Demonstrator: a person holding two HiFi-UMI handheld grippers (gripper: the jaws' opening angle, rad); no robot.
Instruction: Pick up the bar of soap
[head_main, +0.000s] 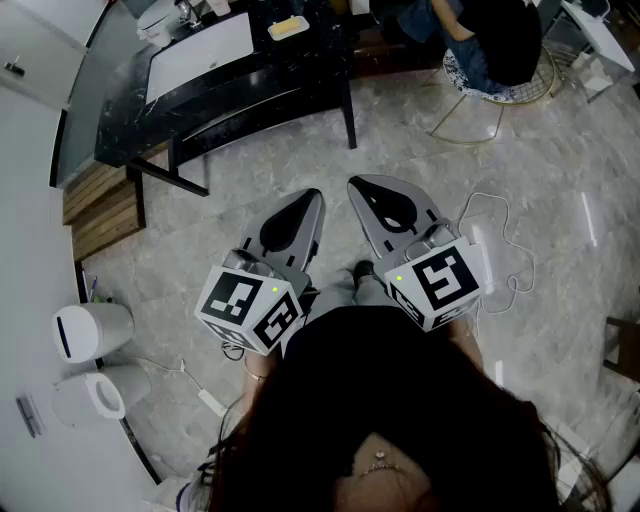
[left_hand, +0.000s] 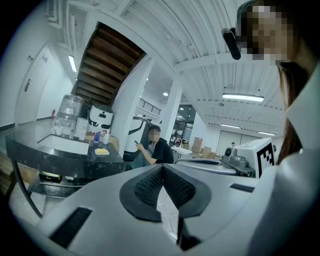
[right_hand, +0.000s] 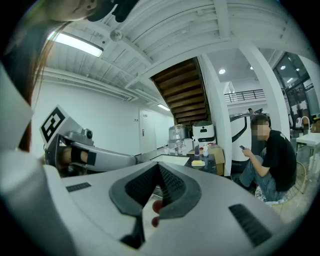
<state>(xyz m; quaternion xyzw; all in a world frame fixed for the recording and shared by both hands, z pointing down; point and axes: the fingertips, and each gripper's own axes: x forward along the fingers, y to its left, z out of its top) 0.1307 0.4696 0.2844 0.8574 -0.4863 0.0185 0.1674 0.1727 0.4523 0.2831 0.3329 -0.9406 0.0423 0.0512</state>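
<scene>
The yellow bar of soap (head_main: 288, 27) lies on a small dish on the far black table (head_main: 240, 85), beside a white sink basin (head_main: 200, 55). The soap (left_hand: 102, 151) also shows small in the left gripper view, and the soap (right_hand: 198, 163) again in the right gripper view. My left gripper (head_main: 311, 196) and right gripper (head_main: 357, 184) are held side by side over the floor, well short of the table. Both point toward it. Each is shut with nothing between its pads, as seen at the left gripper (left_hand: 162, 167) and the right gripper (right_hand: 159, 166).
A person sits on a wire chair (head_main: 495, 85) to the right of the table. Two white bins (head_main: 92, 332) stand at the left wall, and wooden steps (head_main: 100, 205) lie near them. A white cable (head_main: 505, 240) trails over the marble floor on the right.
</scene>
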